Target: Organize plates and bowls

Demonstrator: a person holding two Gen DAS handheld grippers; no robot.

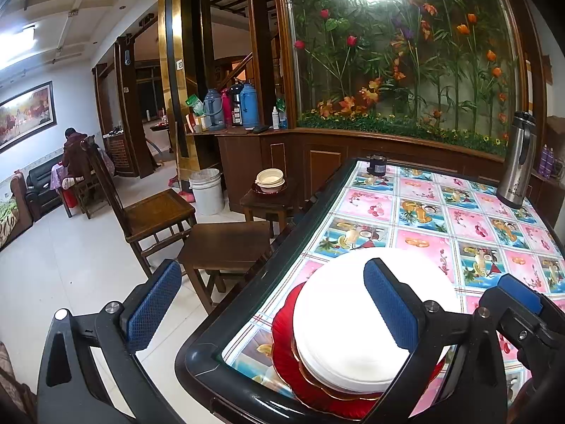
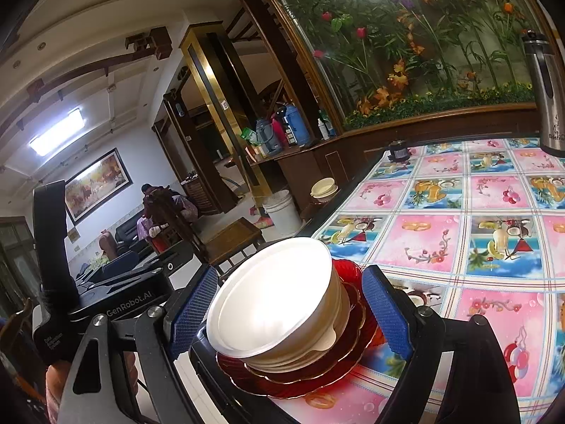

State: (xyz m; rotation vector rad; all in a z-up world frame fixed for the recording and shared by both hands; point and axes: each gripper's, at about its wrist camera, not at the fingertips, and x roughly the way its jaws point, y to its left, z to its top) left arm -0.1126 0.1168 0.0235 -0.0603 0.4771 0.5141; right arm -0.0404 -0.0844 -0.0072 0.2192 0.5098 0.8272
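Observation:
A stack of white bowls (image 2: 279, 304) sits on red scalloped plates (image 2: 356, 332) at the near left corner of the table; it also shows in the left wrist view (image 1: 339, 321) on the red plates (image 1: 286, 339). My right gripper (image 2: 293, 314) is open, its blue pads on either side of the stack, not touching. My left gripper (image 1: 272, 307) is open; its right pad (image 1: 388, 304) is over the bowls, its left pad (image 1: 155, 304) off the table edge. A second bowl stack (image 1: 270, 178) sits on a red plate on a far stool.
The table has a fruit-patterned cloth (image 1: 441, 219) and a black rim (image 1: 197, 357). A steel thermos (image 1: 517, 162) stands far right, a small dark object (image 1: 378, 166) at the far edge. Wooden stools (image 1: 226, 247), a chair (image 1: 148, 212) and a white bucket (image 1: 208, 190) stand left.

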